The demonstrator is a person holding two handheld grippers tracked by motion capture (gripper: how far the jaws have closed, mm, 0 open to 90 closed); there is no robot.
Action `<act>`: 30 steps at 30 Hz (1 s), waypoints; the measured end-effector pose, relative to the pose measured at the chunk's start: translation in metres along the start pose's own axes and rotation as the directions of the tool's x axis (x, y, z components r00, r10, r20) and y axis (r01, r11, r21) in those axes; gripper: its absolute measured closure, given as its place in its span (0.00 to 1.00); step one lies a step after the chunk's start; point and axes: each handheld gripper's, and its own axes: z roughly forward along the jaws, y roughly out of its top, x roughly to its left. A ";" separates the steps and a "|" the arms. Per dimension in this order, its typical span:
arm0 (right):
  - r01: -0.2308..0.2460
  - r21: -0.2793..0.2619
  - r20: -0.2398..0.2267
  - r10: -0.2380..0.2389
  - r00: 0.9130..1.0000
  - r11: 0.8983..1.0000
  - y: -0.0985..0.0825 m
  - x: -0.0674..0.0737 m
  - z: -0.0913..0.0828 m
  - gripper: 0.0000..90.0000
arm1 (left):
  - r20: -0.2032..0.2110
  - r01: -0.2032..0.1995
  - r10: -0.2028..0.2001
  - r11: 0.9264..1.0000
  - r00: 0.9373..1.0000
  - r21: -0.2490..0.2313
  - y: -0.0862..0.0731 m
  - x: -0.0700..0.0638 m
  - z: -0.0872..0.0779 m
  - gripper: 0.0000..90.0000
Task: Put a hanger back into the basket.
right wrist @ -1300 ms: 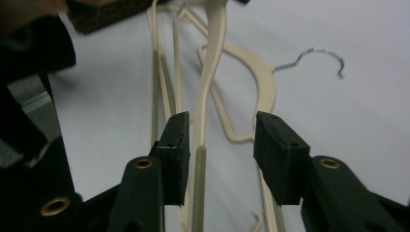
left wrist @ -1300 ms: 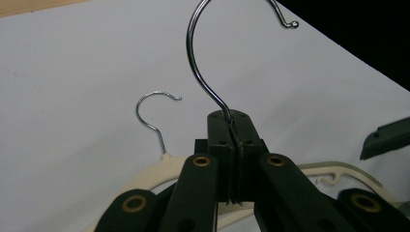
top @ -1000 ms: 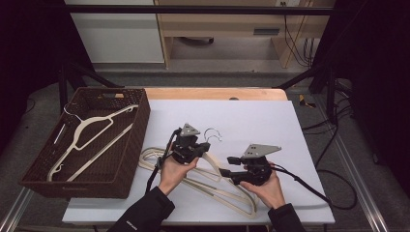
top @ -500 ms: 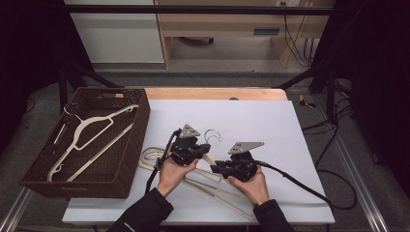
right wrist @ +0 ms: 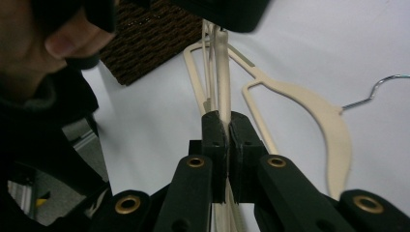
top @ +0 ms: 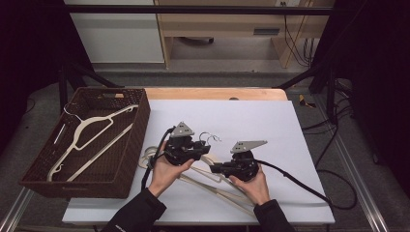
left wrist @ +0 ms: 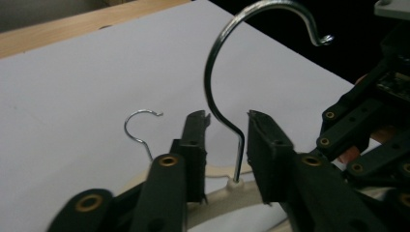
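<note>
High view: white table (top: 270, 121), wicker basket (top: 140, 125); left tongs (top: 200, 145) just parted, right tongs (top: 217, 169) clamp hanger (top: 212, 186).

**Clearance around my hands**

Far and right parts of the worktop (top: 270, 116) lie bare; I could pass there freely. To my left the wicker basket (top: 140, 125) walls off the edge. Between my hand-held grippers the cream hangers (top: 212, 181) and their wire hooks (top: 210, 137) crowd the middle.
</note>
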 end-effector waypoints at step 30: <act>0.132 0.045 -0.101 -0.127 0.987 0.990 0.009 0.006 -0.028 0.97 | 0.110 -0.312 0.297 0.935 0.949 0.167 -0.022 0.010 -0.012 0.52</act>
